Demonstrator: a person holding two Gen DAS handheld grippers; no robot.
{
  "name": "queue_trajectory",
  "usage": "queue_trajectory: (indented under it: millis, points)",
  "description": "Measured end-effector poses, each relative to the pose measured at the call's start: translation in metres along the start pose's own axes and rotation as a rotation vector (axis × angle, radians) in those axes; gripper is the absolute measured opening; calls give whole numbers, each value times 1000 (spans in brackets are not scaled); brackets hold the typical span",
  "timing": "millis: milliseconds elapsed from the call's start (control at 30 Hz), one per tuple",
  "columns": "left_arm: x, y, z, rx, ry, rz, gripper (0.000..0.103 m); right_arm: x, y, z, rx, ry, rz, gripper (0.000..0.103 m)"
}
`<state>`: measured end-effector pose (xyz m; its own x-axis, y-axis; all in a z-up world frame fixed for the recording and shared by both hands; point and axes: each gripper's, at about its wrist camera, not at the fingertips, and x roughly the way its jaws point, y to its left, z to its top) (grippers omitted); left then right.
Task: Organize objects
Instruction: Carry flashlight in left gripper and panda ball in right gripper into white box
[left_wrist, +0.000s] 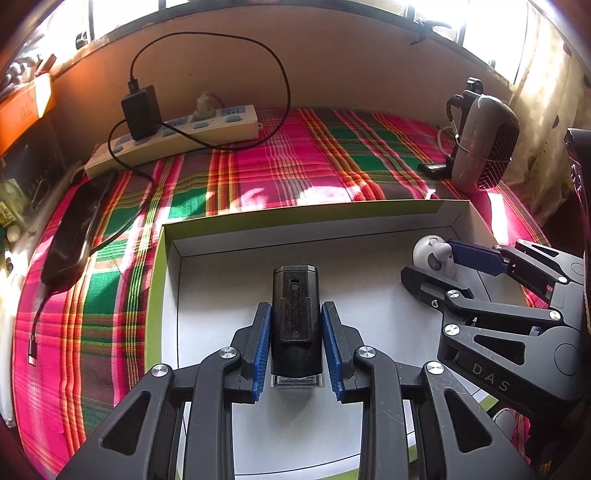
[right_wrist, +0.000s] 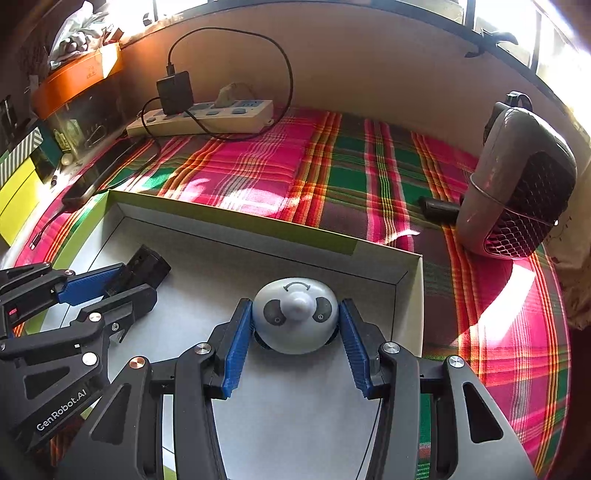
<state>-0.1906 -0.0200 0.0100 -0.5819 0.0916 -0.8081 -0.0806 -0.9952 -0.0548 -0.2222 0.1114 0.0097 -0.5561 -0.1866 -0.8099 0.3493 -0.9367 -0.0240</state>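
Left tongs (left_wrist: 295, 347) pinch a black ribbed block (left_wrist: 294, 317) — right tongs (right_wrist: 295, 343) pinch a grey panda-faced dome (right_wrist: 295, 317).

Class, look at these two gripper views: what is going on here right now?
A person works two handheld grippers over a white box on a plaid cloth. The left gripper straddles a black rectangular device lying on the box floor. The right gripper brackets a grey round panda-faced gadget, also in the box. Whether the pads actually press either item is unclear. A power strip, a phone and a grey fan-like appliance sit outside the box.
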Motion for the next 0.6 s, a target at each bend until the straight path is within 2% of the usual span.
queue_trajectory:
  millis: [467, 600]
  points:
    - [1, 1, 1, -3, -1, -1, 26, -1, 1, 0, 10, 1, 1, 49]
    - [-2, 0, 1, -1, -7, -1, 29, -3, 0, 1, 17, -3, 2, 52]
